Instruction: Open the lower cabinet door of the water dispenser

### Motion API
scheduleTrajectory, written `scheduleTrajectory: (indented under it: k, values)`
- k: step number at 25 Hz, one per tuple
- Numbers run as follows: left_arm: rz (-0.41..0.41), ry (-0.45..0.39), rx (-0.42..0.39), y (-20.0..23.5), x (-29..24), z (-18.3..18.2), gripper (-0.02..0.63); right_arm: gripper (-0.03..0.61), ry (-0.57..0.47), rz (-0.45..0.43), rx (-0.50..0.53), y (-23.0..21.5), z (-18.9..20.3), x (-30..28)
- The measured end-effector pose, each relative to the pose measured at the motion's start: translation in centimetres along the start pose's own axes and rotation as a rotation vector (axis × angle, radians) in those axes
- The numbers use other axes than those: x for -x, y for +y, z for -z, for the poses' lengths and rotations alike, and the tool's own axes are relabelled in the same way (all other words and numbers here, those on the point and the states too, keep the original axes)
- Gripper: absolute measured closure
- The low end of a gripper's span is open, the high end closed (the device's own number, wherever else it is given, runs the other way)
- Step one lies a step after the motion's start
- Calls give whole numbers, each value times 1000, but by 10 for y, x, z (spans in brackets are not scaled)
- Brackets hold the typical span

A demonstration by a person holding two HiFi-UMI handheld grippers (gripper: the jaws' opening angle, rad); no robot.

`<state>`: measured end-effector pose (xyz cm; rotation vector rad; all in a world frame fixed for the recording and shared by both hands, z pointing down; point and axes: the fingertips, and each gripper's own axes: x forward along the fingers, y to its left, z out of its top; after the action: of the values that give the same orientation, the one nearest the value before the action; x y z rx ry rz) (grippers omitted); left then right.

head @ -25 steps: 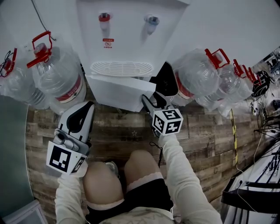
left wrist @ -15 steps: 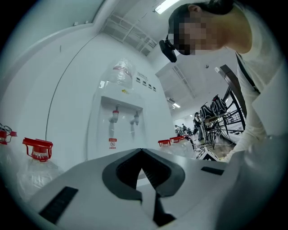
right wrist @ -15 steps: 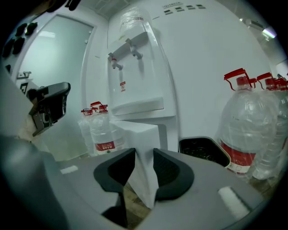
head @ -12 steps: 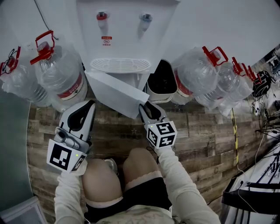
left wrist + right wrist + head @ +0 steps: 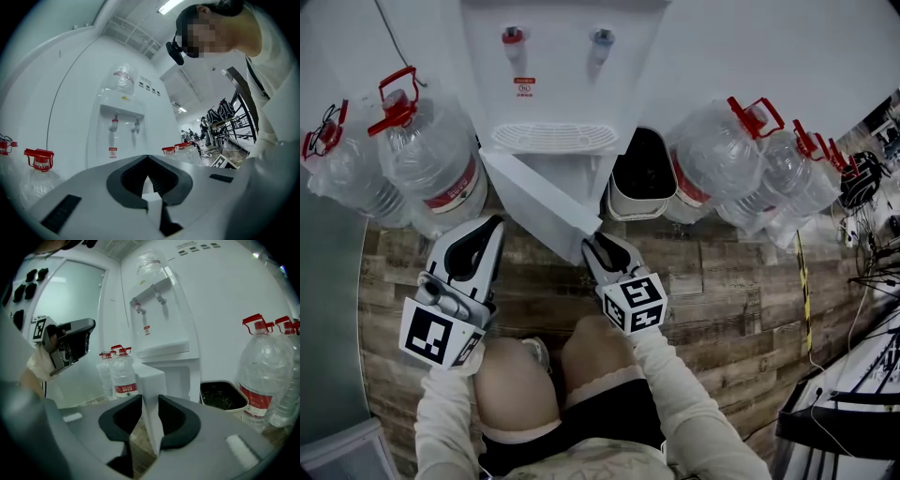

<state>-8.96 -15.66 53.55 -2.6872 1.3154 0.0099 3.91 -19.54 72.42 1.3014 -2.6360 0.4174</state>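
The white water dispenser (image 5: 553, 75) stands against the wall, and its lower cabinet door (image 5: 539, 202) is swung out over the wood floor. My right gripper (image 5: 598, 246) is at the door's free edge. In the right gripper view the thin door edge (image 5: 151, 380) stands upright between the dark pads, which are closing and press on it from both sides. Left of the door, my left gripper (image 5: 492, 223) is held level and apart from it. Its tips meet in the left gripper view (image 5: 147, 157), with nothing between them.
Large water bottles with red caps stand left (image 5: 427, 155) and right (image 5: 722, 155) of the dispenser. A black bin (image 5: 642, 173) sits just right of the cabinet. The person's knees (image 5: 520, 375) are close below the grippers. Cables and a rack (image 5: 853, 375) fill the right side.
The right gripper has drawn back toward the person and leftward with the door edge, and the door has swung wider open. The left gripper has barely shifted.
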Motion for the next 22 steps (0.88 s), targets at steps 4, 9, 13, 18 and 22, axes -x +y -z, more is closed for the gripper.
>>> scheduleTrajectory:
  k: [4, 9, 13, 18, 22]
  values:
    - [-2, 6, -8, -2, 0, -2, 611, 460, -13, -6, 19, 1, -3, 2]
    - [-10, 7, -8, -1, 2, -3, 611, 460, -75, -10, 56, 2, -23, 13]
    - [-11, 6, -11, 2, 2, -2, 611, 518, -127, 1, 59, 1, -46, 25]
    - [-7, 2, 0, 8, -1, 2, 611, 569, -151, 39, 65, -8, -65, 26]
    - [-8, 7, 19, 17, -4, 11, 611, 569, -166, 63, 93, -11, -75, 23]
